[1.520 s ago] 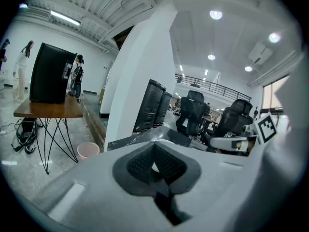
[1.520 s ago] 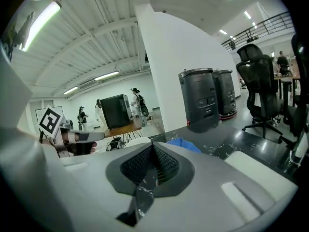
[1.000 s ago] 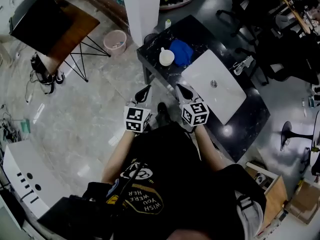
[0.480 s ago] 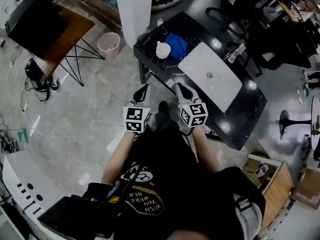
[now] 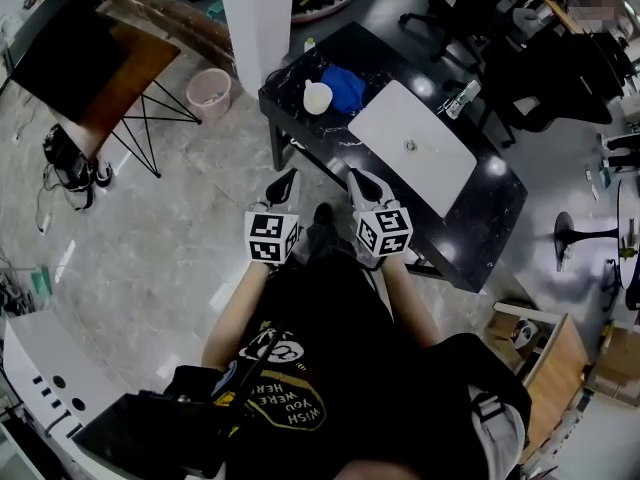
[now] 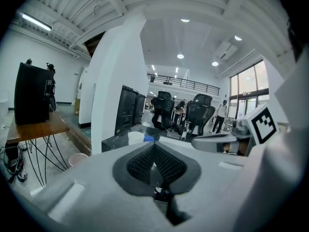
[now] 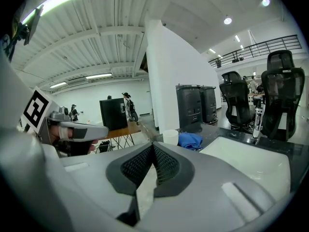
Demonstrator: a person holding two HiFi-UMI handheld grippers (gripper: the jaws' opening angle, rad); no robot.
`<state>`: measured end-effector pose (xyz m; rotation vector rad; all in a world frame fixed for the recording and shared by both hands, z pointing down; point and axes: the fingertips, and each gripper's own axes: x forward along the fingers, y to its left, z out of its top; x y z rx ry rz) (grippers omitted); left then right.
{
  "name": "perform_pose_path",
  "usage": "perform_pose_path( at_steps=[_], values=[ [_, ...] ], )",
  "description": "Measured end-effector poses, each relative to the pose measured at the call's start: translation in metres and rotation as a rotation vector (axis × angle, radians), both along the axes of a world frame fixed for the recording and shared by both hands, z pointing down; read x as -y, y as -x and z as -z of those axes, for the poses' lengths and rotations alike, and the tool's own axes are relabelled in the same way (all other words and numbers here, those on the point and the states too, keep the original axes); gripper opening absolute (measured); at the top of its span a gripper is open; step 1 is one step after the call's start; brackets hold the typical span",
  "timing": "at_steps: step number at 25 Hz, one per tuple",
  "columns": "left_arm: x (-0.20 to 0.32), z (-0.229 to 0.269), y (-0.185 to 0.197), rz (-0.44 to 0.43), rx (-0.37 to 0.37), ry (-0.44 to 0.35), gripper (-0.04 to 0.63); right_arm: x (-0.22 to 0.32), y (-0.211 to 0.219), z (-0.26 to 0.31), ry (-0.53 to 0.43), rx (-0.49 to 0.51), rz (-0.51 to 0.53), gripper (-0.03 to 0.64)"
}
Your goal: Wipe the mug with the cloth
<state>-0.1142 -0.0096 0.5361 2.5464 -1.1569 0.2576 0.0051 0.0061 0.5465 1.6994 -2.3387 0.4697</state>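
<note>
At far left in the head view a flat black screen (image 5: pixel 55 43) stands on a brown wooden table (image 5: pixel 135 68) with thin black wire legs, and a round pink bin (image 5: pixel 208 90) sits on the pale, glossy stone floor (image 5: pixel 150 238) beside a square white pillar (image 5: pixel 258 18). The only readable writing is the yellow-and-white print on the person's black shirt (image 5: pixel 285 400), upside down from here: "WISH YOU WERE HER", with the rest cut off. The left gripper (image 5: pixel 287 180) is grey plastic with dark, finely ribbed pads. Its jaws are pressed together at the tips and hold nothing, and its marker cube (image 5: pixel 272 236) shows a black-and-white square pattern. The right gripper (image 5: pixel 358 178) is built the same, with its own cube (image 5: pixel 384 233). Its jaws are also closed, pad against pad, and empty. Both grippers hang over the floor, well apart from the black, white-veined, polished table (image 5: pixel 480 218). On that table's far left corner stands the mug (image 5: pixel 317 97), white, smooth and round. The cloth (image 5: pixel 345 86), a crumpled bright blue heap, lies just beside it on its right. Further right a smooth white rectangular panel (image 5: pixel 412 148) lies on the tabletop with a small round metal fitting at its centre. Black mesh-backed office chairs (image 5: pixel 545 63) stand beyond.
</note>
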Motion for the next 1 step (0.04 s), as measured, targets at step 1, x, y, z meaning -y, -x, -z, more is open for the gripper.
perform_pose_path(
  at_steps=[1],
  values=[
    [-0.0017,-0.0006,-0.001,-0.003,-0.001,0.0,0.003,-0.0017,-0.0005,-0.0001,0.0,-0.001,0.002,0.002]
  ],
)
